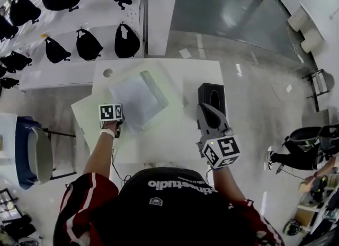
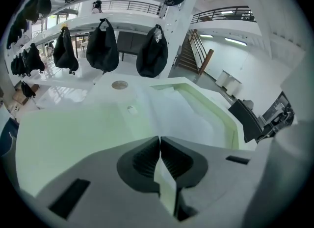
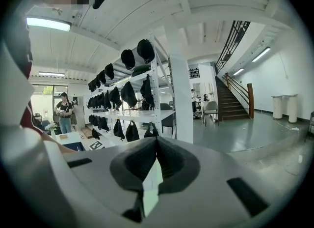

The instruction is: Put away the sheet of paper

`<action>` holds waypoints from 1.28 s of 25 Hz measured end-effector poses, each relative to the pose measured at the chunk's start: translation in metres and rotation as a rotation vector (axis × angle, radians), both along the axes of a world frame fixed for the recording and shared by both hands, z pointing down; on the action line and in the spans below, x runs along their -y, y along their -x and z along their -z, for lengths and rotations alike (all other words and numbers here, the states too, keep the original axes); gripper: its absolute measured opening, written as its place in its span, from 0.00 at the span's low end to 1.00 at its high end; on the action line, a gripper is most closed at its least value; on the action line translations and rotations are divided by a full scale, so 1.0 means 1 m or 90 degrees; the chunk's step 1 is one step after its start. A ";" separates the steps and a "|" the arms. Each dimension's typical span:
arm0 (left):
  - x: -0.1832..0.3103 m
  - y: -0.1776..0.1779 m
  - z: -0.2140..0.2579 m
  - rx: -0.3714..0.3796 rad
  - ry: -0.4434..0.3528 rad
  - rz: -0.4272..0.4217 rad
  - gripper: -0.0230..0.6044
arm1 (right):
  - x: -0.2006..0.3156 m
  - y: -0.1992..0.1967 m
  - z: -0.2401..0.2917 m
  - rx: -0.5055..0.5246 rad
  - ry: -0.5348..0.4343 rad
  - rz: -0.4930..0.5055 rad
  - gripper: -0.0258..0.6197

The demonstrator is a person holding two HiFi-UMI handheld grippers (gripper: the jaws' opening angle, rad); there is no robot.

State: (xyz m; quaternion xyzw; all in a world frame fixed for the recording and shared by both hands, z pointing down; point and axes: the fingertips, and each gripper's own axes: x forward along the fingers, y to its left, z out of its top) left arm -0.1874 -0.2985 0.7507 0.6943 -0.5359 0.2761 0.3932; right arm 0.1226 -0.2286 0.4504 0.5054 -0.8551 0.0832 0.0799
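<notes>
Start at your left. Your left gripper point(image 2: 159, 139) points down at the table point(image 1: 175, 133). Its jaws are pressed together at the tips. It sits right at the near left edge of the sheet of paper point(image 1: 135, 99). No view shows whether that edge is caught between the jaws, so I cannot tell if you have it.

The paper lies flat in the middle of the table. It rests partly on a big pale green mat point(image 1: 87, 115). From your left gripper, the paper spreads away from you and to the right. Its long sides seem to run beside a pale green rim point(image 1: 154, 88) just past its right edge. That rim looks like the side of a tray or a folder, and I think the paper should go there.

So the next move is to the right and a little away from you. Your left hand is much nearer to the paper, so it should do the work. If you slide the paper, push it along its long sides so it does not bend.

Farther right stands a black box point(image 1: 212, 97), close to the tray rim but apart from the paper.

Last, your right gripper point(image 3: 156, 141) is held above the table by the box. Its jaws are closed with nothing between them, and it points out at the room.
</notes>
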 end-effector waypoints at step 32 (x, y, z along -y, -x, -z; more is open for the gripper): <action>0.030 -0.058 -0.011 0.027 0.009 -0.058 0.17 | 0.012 -0.026 -0.007 0.000 0.013 -0.021 0.04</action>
